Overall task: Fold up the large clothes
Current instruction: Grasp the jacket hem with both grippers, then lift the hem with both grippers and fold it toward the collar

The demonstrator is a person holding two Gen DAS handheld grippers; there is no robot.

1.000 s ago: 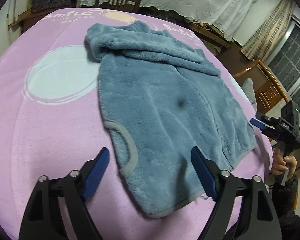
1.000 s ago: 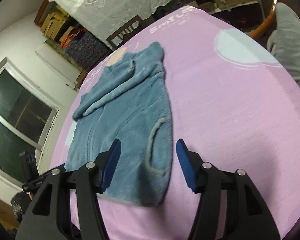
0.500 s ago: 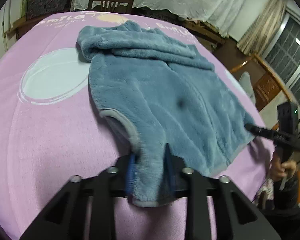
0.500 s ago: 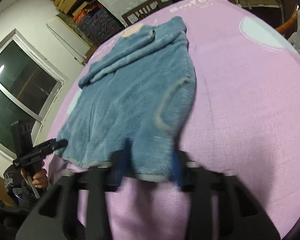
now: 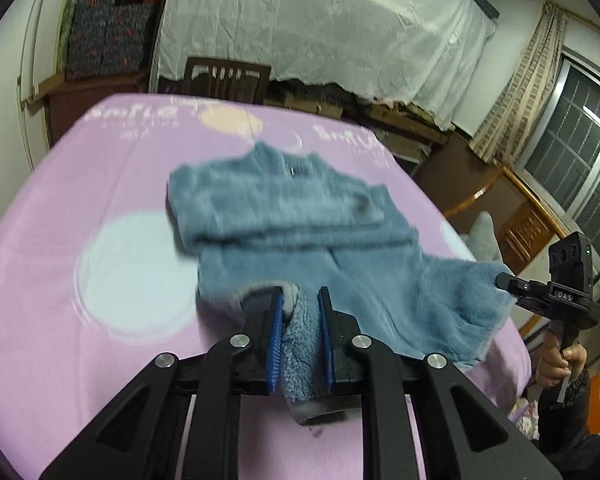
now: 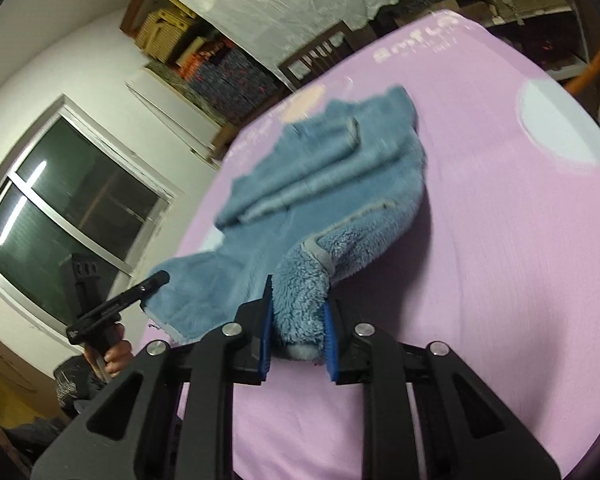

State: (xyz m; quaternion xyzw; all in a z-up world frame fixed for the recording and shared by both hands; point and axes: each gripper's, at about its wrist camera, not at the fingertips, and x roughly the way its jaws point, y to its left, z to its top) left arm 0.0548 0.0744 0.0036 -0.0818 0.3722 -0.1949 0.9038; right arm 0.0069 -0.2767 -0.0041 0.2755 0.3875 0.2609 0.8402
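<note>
1 blue fleece [image 5: 324, 240] on the pink sheet [image 5: 80, 340], my 2 grippers, left [image 5: 300, 312] and right [image 6: 298, 312], both closing narrow, each pinching its hem.

Your worktop [image 5: 52, 320] is covered by a pink cloth [image 6: 520, 280] printed with pale blue circles, a peach disc and white lettering. The only thing lying on that cloth is the blue fleece garment [image 5: 300, 216], its folded collar end resting flat just this side of the peach disc [image 5: 230, 122]. Its near hem is lifted clear of the cloth.
</note>
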